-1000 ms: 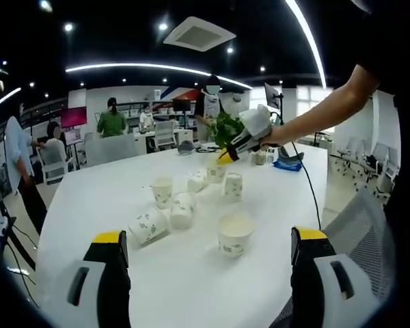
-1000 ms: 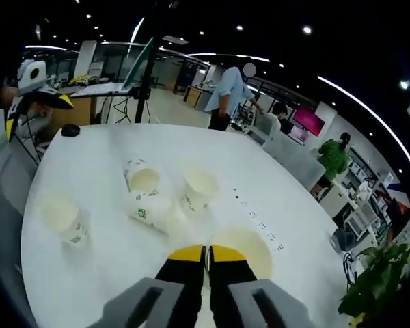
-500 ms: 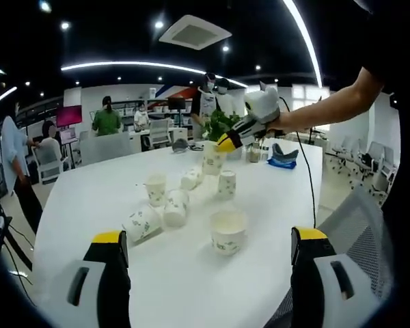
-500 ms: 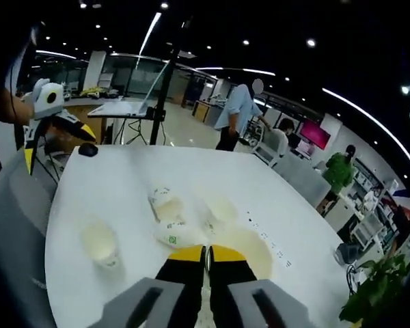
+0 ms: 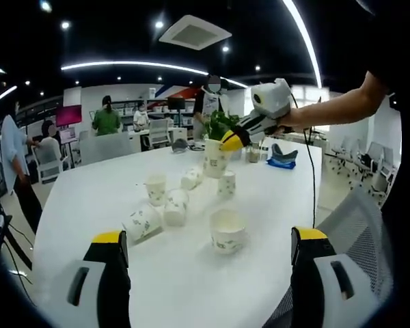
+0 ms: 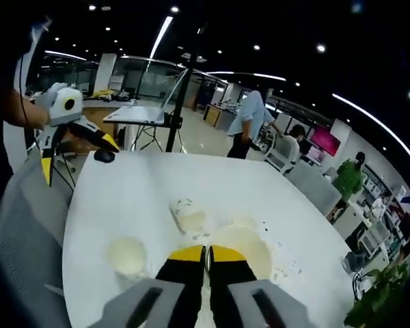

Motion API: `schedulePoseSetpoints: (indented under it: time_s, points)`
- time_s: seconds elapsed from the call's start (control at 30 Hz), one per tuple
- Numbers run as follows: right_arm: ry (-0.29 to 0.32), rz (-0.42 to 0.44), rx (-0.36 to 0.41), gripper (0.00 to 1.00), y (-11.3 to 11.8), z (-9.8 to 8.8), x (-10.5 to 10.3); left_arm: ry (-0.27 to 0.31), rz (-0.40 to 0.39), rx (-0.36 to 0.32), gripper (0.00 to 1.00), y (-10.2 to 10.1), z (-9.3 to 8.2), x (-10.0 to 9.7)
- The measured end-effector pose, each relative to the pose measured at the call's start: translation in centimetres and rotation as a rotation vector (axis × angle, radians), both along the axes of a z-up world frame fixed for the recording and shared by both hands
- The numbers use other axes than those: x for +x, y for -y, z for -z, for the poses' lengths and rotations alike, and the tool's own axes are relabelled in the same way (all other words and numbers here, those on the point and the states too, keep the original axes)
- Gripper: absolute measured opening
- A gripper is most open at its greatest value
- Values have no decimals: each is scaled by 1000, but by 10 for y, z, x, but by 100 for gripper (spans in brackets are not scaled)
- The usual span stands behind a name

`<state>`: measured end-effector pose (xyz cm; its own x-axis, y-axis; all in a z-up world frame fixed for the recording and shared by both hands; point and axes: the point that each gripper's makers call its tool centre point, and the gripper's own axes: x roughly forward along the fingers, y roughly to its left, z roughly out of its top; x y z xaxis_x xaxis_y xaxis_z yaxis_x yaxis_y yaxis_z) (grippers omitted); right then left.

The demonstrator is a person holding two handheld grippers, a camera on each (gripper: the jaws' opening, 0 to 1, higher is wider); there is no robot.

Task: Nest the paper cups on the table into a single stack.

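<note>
— Paper cups [image 5: 165, 207]? Where?
— Scattered on the white surface [image 5: 191, 273]. Right gripper [image 6: 206, 253] jaws pinch one paper cup's [image 6: 240, 244] rim above them.
— Left gripper [image 5: 208, 240]?
— Jaws wide apart, empty, nearest an upright cup [image 5: 227, 231].

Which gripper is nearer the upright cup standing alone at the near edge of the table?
Left. The left gripper is open with the lone upright cup just ahead between its jaws. The right gripper is raised beyond it, shut on a held cup.
</note>
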<state>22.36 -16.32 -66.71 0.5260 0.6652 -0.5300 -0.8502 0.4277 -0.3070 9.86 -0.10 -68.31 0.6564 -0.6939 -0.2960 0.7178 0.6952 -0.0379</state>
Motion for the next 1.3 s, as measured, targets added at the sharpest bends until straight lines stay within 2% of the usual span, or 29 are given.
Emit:
schedulePoseSetpoints:
  time_s: [0.27, 0.63, 1.0, 1.3]
  points:
    - [-25, -49, 18, 0, -22, -5, -32, -3, 2, -10, 99, -2, -2, -2]
    - [-69, -99, 42, 0, -42, -2, -66, 1, 12, -16, 99, -3, -2, -5]
    - [-115, -142, 34, 0, -60, 16, -89, 4, 14, -21, 99, -2, -3, -8]
    - [-150, -156, -1, 0, -69, 46, -97, 5, 11, -28, 99, -2, -3, -8]
